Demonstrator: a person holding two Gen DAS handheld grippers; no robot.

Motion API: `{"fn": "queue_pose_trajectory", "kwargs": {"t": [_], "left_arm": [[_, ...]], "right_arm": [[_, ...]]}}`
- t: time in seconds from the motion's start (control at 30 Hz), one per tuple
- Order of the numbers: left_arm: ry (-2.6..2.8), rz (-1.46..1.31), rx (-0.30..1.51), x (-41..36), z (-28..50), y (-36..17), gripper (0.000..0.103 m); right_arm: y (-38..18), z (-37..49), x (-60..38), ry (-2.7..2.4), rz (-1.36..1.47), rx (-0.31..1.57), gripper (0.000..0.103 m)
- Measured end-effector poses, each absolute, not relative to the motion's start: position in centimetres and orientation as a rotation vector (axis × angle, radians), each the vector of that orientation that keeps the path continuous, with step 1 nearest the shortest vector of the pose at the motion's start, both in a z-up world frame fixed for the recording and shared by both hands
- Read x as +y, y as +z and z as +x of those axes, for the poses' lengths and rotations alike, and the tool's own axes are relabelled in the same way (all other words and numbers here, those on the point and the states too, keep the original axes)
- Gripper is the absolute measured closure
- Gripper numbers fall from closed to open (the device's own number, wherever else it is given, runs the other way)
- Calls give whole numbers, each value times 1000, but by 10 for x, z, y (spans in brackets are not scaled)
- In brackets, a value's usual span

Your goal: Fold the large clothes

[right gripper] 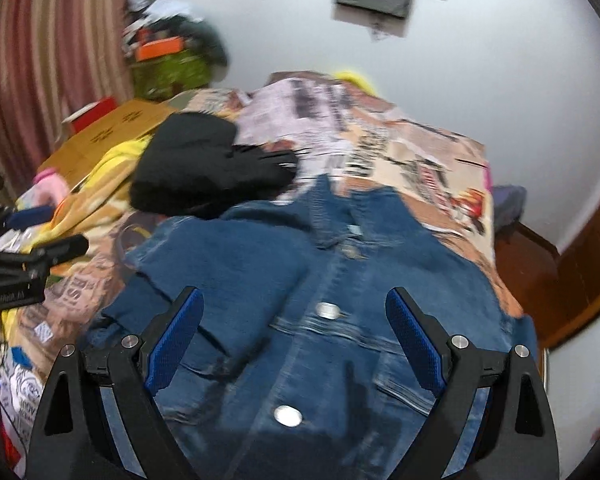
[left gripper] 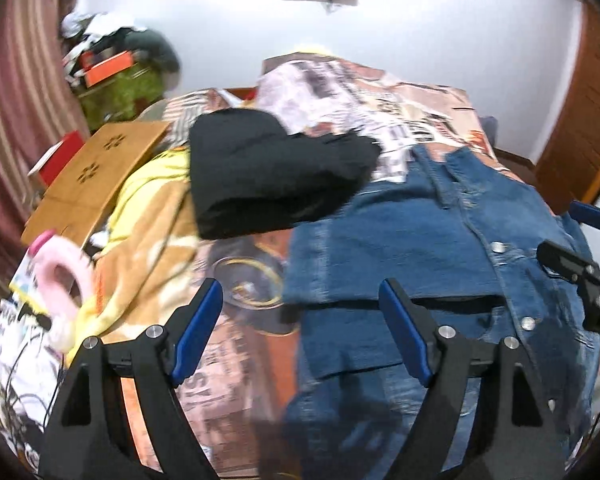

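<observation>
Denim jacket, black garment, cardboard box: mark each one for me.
denim jacket (right gripper: 340, 264), right wrist view, on the front placket below the collar.
black garment (left gripper: 260, 176), left wrist view, on the middle of the folded bundle.
cardboard box (left gripper: 96, 176), left wrist view, on its printed top face.
</observation>
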State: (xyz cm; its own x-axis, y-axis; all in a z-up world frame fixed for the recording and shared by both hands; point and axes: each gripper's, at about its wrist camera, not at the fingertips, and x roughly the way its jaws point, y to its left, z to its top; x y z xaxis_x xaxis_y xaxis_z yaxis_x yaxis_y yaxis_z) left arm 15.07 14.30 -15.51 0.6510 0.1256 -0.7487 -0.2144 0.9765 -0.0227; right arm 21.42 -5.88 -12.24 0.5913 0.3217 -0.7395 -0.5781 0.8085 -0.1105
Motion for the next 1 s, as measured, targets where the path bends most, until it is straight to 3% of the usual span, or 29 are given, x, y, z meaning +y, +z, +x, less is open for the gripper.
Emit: {"fn": "queue_pose_trajectory", "kwargs": {"t": [0.7,0.8,0.9,0.97,1.0], "left_arm": [[267,-203,896,194,134,-192,23],[268,-217,907,196,134,-197,23],[270,-225,914,197,134,-200,23],[267,-228,917,195,135,-201,23],[266,-227,919,194,135,-201,23]], "right_arm": [[-221,233,74,743,-720,1024,15],[-227,230,79,740,-767,1002,25],[-227,230,80,731,-797,973,50],[-223,229,77,735,-790,961,80],[-221,229,76,730,-786,955,86]]}}
